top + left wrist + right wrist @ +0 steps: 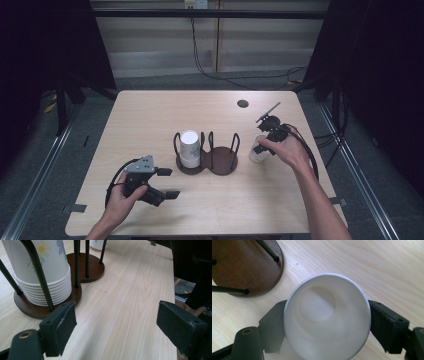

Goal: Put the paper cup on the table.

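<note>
Two hand-held grippers are working around a dark brown wooden two-ring cup holder with thin black upright rods, which is sitting near the middle of a pale wood-grain table. To the right of the holder, the right gripper is clamping a single white paper cup; in the right gripper view its black pads are pressing the cup's wall from both sides, with the open mouth facing the camera and the holder's base lying just beside it. Judging by this grip, the cup is being carried either to or from the holder's empty right ring, and holding it by the sides is leaving its mouth and bottom free for stacking.

Inside the holder's left ring, a stack of white paper cups printed with daisies is standing; the left gripper view shows its many nested rims close behind one rod. In front and to the left of the holder, the left gripper is resting low in the person's hand with its jaws spread wide and nothing between them, seemingly waiting.

Standing in the way are the upright rods, which any cup must pass over or between. Beyond the holder, a small dark round hole is marking the tabletop
</note>
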The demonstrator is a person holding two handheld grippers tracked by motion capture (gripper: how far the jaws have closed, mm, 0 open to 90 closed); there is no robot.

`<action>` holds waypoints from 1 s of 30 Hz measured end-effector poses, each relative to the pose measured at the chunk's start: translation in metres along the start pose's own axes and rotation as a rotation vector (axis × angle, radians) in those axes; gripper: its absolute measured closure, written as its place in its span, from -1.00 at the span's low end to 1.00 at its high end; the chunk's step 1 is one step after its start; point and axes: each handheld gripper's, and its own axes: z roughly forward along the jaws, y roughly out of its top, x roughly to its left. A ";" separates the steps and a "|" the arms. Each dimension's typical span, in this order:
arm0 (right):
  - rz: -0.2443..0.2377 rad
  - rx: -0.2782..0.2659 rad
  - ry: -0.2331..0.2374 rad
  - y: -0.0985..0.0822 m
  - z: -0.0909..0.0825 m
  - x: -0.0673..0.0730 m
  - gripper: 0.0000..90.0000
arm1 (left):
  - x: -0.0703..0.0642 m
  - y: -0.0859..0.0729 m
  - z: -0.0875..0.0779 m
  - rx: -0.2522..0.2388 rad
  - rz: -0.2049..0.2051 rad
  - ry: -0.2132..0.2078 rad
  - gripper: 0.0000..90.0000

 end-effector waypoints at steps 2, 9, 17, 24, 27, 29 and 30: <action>0.004 -0.002 -0.001 0.001 0.001 0.000 -0.53 | -0.001 0.001 0.000 -0.010 -0.003 -0.011 -0.65; 0.017 -0.027 0.016 -0.002 0.008 0.001 -0.59 | -0.004 0.004 0.001 0.009 0.016 -0.013 -0.65; 0.023 -0.078 0.019 -0.001 0.006 0.004 -0.69 | -0.002 0.004 -0.001 0.002 0.007 -0.008 -0.65; 0.039 -0.117 0.039 -0.001 0.008 0.002 -0.67 | -0.003 0.004 -0.001 -0.008 0.002 -0.019 -0.65; 0.052 -0.149 0.037 -0.001 0.005 0.001 -0.69 | -0.002 0.004 -0.002 -0.009 -0.001 -0.015 -0.65; 0.063 -0.175 0.039 -0.002 0.003 -0.001 -0.69 | -0.001 0.004 -0.003 -0.011 -0.005 -0.010 -0.65; 0.077 -0.193 0.039 -0.003 0.001 -0.001 -0.69 | -0.001 0.003 -0.003 -0.014 -0.008 -0.007 -0.65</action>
